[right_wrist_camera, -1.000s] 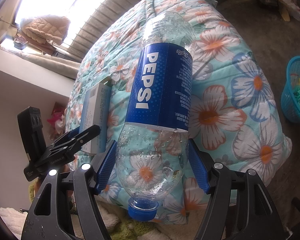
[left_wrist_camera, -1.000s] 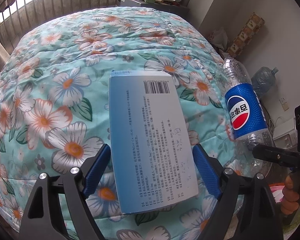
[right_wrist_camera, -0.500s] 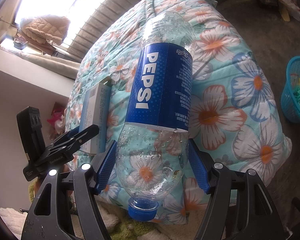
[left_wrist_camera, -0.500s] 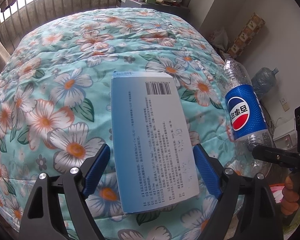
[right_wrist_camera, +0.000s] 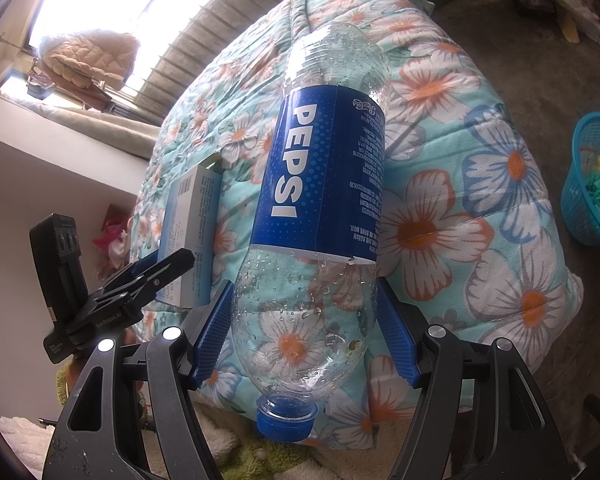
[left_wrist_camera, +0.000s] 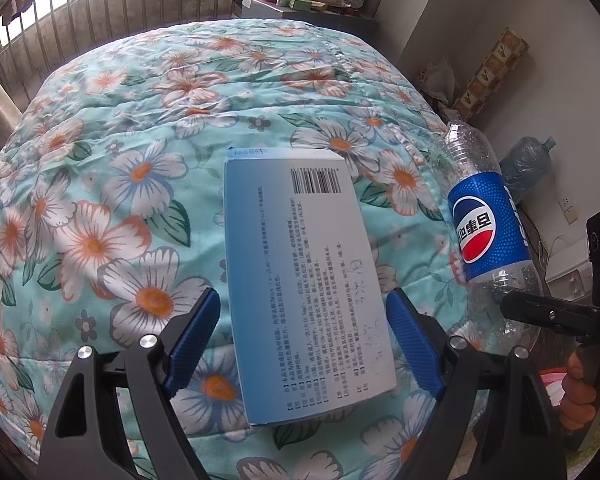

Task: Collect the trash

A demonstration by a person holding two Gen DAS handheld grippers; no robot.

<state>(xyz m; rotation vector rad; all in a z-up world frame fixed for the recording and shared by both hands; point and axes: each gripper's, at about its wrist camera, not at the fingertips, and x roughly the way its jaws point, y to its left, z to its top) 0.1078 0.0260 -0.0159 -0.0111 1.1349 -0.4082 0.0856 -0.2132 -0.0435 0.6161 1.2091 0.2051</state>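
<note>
A light blue carton [left_wrist_camera: 300, 264] with a barcode and printed text sits between the blue pads of my left gripper [left_wrist_camera: 304, 340], which is shut on its sides and holds it just above the floral quilt [left_wrist_camera: 120, 160]. In the right wrist view the same carton [right_wrist_camera: 192, 224] shows at the left, edge on. An empty clear Pepsi bottle [right_wrist_camera: 320, 184] with a blue label and blue cap lies lengthwise in my right gripper [right_wrist_camera: 304, 332], cap toward the camera, and both pads press on its lower body. The bottle [left_wrist_camera: 488, 228] also appears at the right of the left wrist view.
A teal plastic basket [right_wrist_camera: 592, 188] holding wrappers stands on the floor right of the bed. A large water jug [left_wrist_camera: 528, 164] and a patterned box lean at the wall. A cluttered desk [left_wrist_camera: 300, 0] is behind the bed. A person's hand [left_wrist_camera: 580, 392] grips the right handle.
</note>
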